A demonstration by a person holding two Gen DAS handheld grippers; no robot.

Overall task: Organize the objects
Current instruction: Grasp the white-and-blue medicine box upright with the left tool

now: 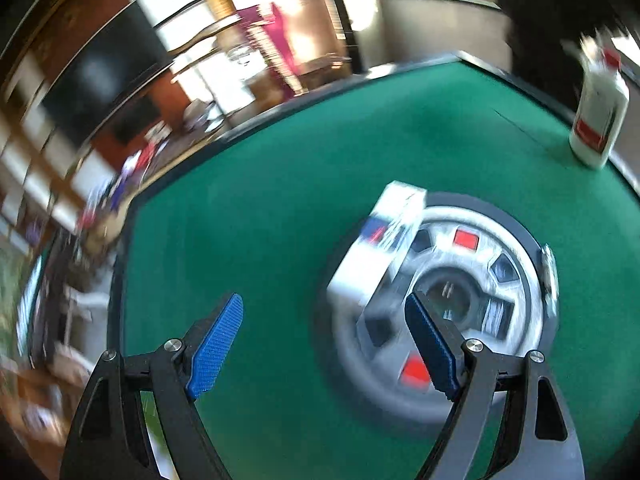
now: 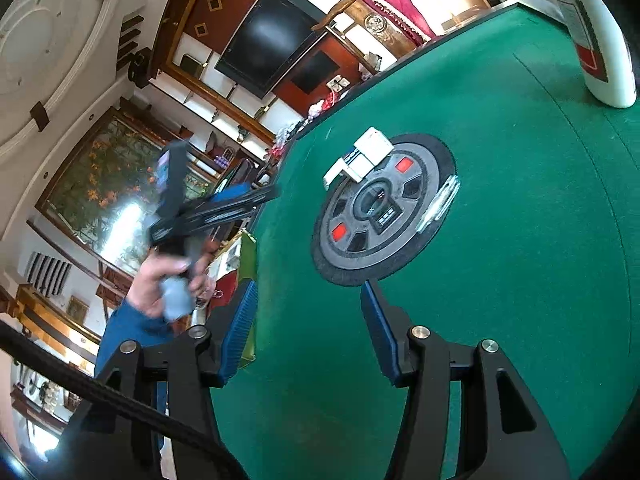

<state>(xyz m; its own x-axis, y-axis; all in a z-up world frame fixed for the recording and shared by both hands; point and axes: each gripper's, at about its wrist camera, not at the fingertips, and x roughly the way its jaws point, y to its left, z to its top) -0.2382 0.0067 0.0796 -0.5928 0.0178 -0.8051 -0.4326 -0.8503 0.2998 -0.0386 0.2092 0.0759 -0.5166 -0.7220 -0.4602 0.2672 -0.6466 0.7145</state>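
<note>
A: Where are the task's things located?

B: A white box (image 2: 362,156) is seen lying partly on the rim of the round control panel (image 2: 382,208) at the middle of the green surface (image 2: 520,280), on the side nearer the far-left edge. A small metallic object (image 2: 440,203) is seen at the panel's opposite rim; what it is cannot be told. A white bottle (image 1: 598,114) is stood upright near the far-right corner, well apart from both.

A: What is the state of each tool?

B: The left tool (image 1: 324,344) is released; its blue pads (image 1: 218,346) are spread wide and nothing is held between them. It is pointed down at the surface, with the box just beyond its fingertips. The right tool (image 2: 308,328) is also released and empty, and is held low over the near edge.

A: Why are they held so?

B: It is judged that the left tool is opened wide so that the box can be straddled, and that the right tool is kept back so that the approach is left unobstructed. The left view is blurred, so finer detail cannot be given.
</note>
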